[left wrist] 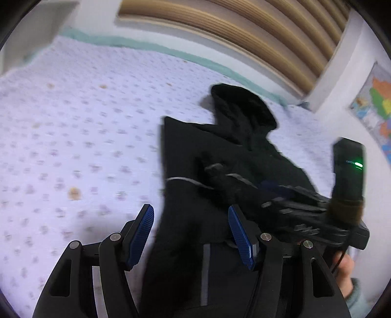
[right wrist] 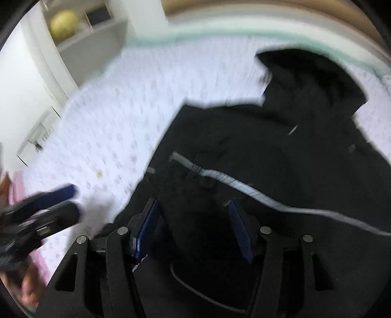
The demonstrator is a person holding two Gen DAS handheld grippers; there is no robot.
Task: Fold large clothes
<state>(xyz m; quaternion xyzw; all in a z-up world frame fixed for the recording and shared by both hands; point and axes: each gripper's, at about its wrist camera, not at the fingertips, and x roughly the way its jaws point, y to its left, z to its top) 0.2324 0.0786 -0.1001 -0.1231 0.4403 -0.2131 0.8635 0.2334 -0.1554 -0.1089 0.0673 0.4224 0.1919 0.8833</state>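
A large black hooded jacket (left wrist: 220,151) with thin grey stripes lies on a pale dotted bedsheet (left wrist: 80,127); its hood points to the far side. My left gripper (left wrist: 191,232) is open and empty, just above the jacket's near left edge. In the right wrist view the jacket (right wrist: 281,137) fills the right half, and my right gripper (right wrist: 193,227) is open above its near part, holding nothing. The right gripper also shows in the left wrist view (left wrist: 246,183) over the jacket, and the left gripper in the right wrist view (right wrist: 61,200) over the sheet.
The sheet (right wrist: 136,102) has a teal far edge (left wrist: 156,47). A slatted wooden headboard (left wrist: 244,31) and a wall map (left wrist: 376,102) stand behind. A white shelf with a yellow ball (right wrist: 63,23) is at the far left.
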